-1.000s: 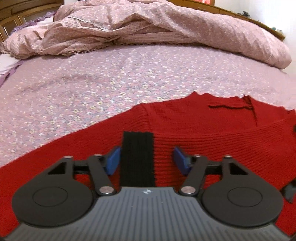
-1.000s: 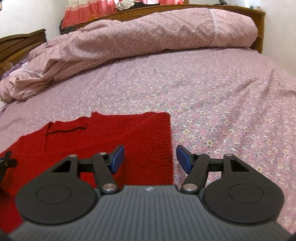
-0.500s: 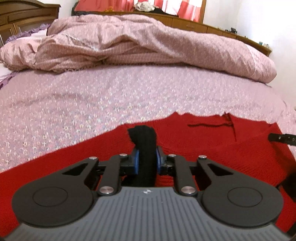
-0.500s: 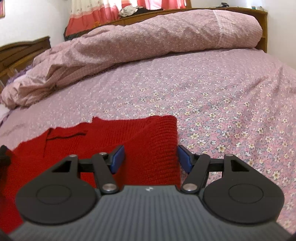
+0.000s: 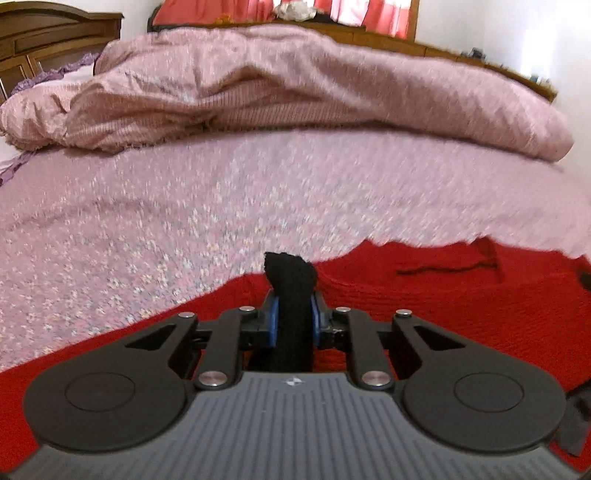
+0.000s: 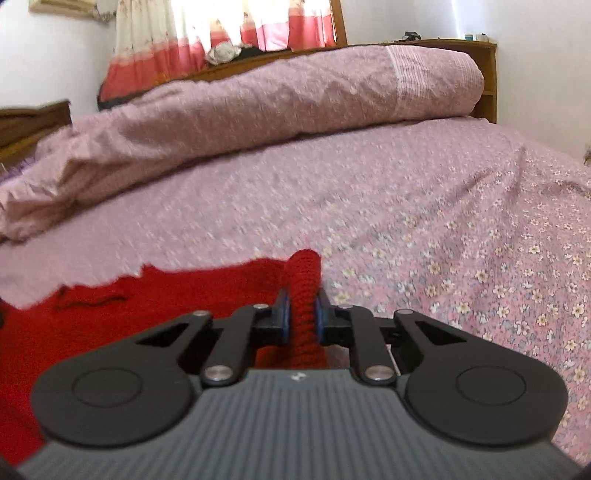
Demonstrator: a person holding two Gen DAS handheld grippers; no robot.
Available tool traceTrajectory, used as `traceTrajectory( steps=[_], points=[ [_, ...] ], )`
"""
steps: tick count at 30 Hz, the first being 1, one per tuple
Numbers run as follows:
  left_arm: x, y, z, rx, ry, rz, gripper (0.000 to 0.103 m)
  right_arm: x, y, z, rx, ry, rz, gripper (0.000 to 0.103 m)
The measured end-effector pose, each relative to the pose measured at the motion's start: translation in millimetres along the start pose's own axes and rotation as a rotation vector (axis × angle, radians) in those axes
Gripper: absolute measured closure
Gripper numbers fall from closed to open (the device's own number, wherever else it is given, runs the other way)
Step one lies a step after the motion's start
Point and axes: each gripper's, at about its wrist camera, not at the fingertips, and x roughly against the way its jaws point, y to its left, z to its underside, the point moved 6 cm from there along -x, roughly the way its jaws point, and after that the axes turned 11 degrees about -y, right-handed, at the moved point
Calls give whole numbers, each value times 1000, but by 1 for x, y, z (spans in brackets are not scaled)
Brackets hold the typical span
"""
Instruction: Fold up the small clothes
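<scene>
Left gripper [image 5: 293,325] and right gripper [image 6: 302,321] both pinched tight, angled downward

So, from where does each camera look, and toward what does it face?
Left wrist: sits on the left tongs, looks forward across the bed; its tongs pinch the sweater's black band.
Right wrist: sits on the right tongs, faces the same way; its tongs pinch a red fold.
Shared: the red sweater, the quilt, the curtains.
</scene>
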Motion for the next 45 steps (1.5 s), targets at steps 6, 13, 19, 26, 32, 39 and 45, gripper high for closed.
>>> traceTrajectory(
  steps=[6, 13, 19, 26, 32, 39, 45],
  points=[
    [-7, -1, 5, -47, 9, -10, 76, -5, -2, 5, 5, 19, 17, 81],
    [12, 16, -3, -17, 16, -63, 48, 0, -10, 1, -28, 29, 42, 60],
    [43, 44, -7, 12, 15, -133, 30, 25, -12, -10, -69, 33, 37, 57],
    [88, 76, -1, 73, 25, -203, 24, 64, -5, -26, -90, 9, -1, 56],
    [126, 94, 11, 91, 21, -253, 19, 97, 15, -28, -66, 15, -51, 56],
    [163, 116, 35, 193, 47, -297, 18, 128, 35, -24, -56, 30, -99, 54],
    [184, 141, 62, 290, 81, -355, 18, 149, 49, -13, -47, 46, -151, 36]
  ],
)
